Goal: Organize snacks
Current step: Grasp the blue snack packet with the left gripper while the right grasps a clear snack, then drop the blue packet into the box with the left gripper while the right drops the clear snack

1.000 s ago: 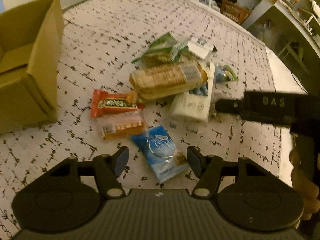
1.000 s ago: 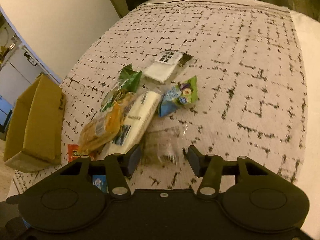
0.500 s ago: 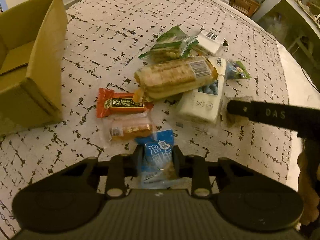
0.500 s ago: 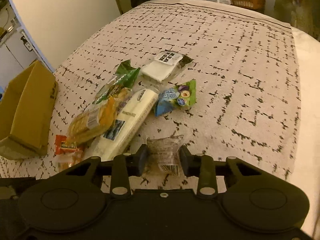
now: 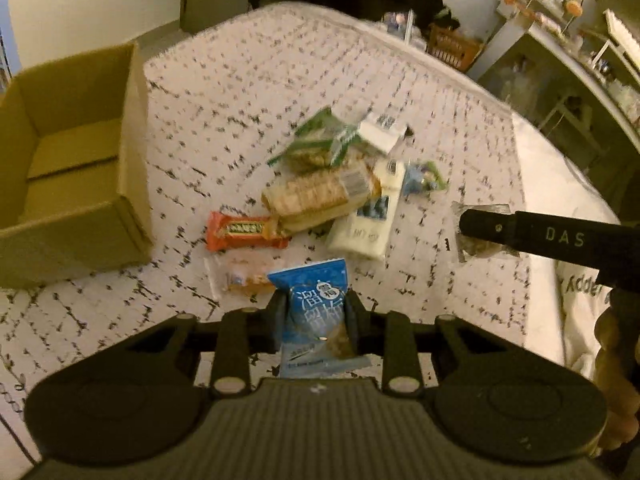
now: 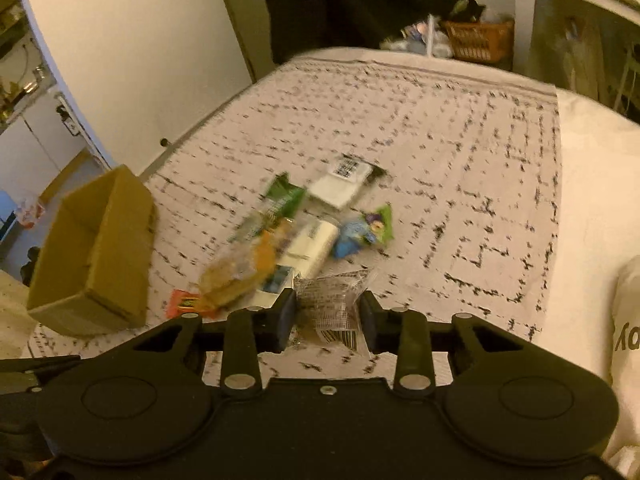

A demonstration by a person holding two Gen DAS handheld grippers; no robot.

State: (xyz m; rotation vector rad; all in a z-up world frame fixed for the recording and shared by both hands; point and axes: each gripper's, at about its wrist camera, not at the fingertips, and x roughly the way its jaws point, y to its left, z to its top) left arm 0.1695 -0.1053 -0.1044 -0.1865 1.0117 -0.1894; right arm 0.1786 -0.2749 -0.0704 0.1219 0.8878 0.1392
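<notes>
My left gripper [image 5: 316,314] is shut on a blue snack packet [image 5: 316,312] and holds it above the patterned tablecloth [image 5: 256,92]. My right gripper [image 6: 329,312] is shut on a clear wrapped snack [image 6: 334,304], also lifted; it shows in the left wrist view [image 5: 480,236] at the right. A pile of snacks lies mid-table: a cracker pack [image 5: 316,196], a white pack [image 5: 368,220], an orange bar [image 5: 244,232], a green packet [image 5: 316,144]. An open cardboard box [image 5: 68,168] stands at the left.
A small clear-wrapped orange snack [image 5: 240,278] lies just ahead of the left gripper. A blue-green packet [image 6: 364,232] lies right of the pile. The table's right edge [image 6: 580,208] is bare white. Shelves and a basket [image 6: 476,40] stand beyond the table.
Both grippers closed on their snacks, the left on the blue packet and the right on the clear wrapper, then lifted them off the cloth. Both views have pulled back and up.
</notes>
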